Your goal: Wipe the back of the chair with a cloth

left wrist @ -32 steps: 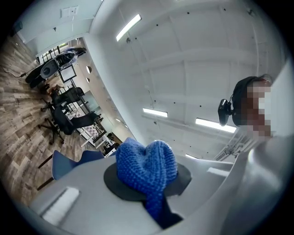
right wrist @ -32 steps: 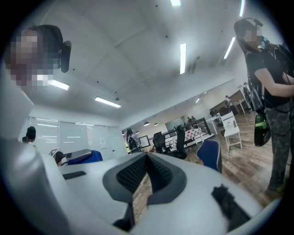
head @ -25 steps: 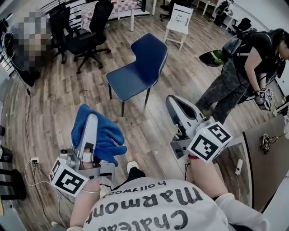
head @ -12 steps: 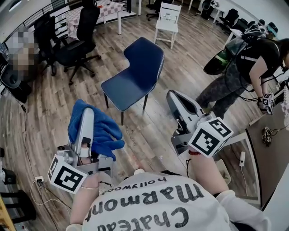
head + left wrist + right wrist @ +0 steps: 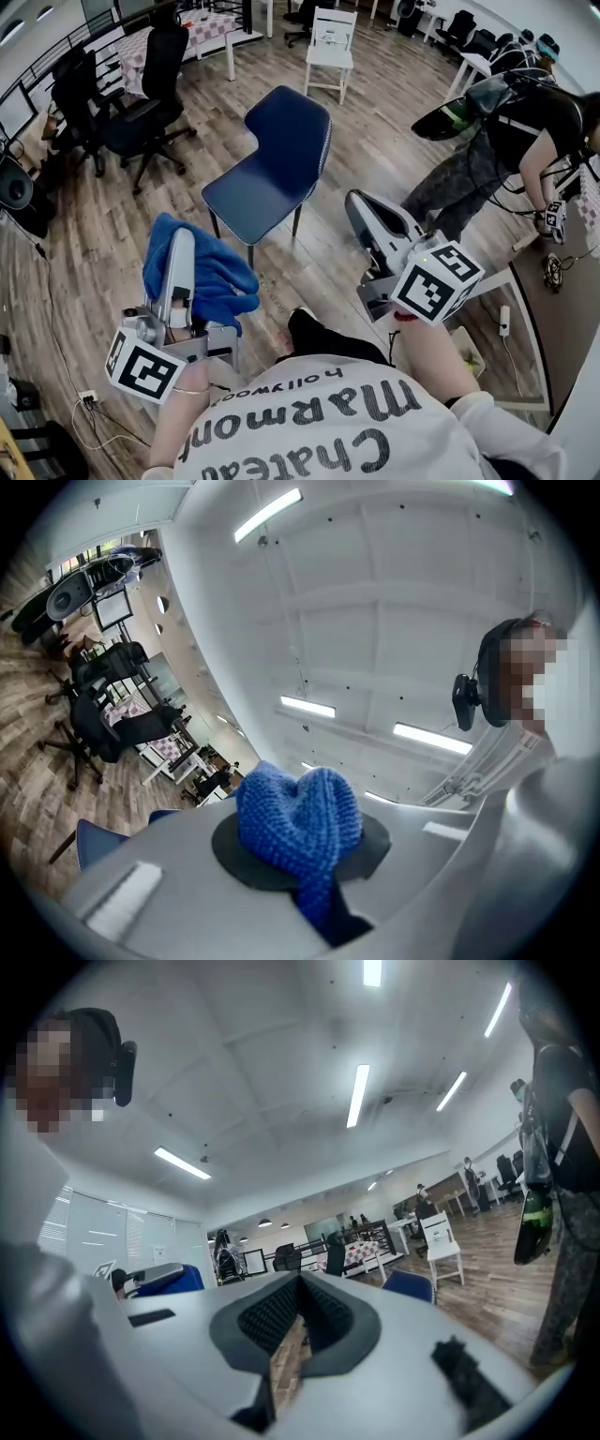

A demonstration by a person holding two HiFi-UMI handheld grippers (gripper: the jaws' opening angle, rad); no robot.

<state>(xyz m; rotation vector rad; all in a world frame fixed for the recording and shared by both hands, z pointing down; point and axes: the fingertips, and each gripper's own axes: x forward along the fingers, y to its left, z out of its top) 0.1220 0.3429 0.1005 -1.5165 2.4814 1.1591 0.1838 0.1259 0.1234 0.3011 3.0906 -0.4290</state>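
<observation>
**Grip state.** The left gripper (image 5: 179, 246) has its jaws clamped on a bunched fold of the blue cloth (image 5: 208, 278). In the left gripper view the knitted fabric bulges out over the pads, and the rest hangs beside the tool. The right gripper (image 5: 359, 208) has its jaws pressed almost together with only a thin slit between them, and nothing is in it.

**Task object.** The blue chair (image 5: 251, 183) stands on the wood floor ahead of both grippers and well apart from them. Its backrest (image 5: 292, 127) is on the far right side.

**Hazards.**
- Cloth slip: only a fold is pinched. Drag across the backrest could probably pull it free or wad it so that the jaw shell meets the chair instead.
- Chair shift: the chair looks light on thin legs. A push high on the backrest may slide or tip it unless the free right gripper steadies it.
- Collision: a second person (image 5: 511, 131) bends over near the right side, so a wide right-arm swing risks contact.

**Limits of view.**
- The rear face of the backrest is turned away, and only its edge shows.
- The cloth covers the left pads, so the depth of grip cannot be judged.
- Any dirt on the chair is too small to make out.
</observation>
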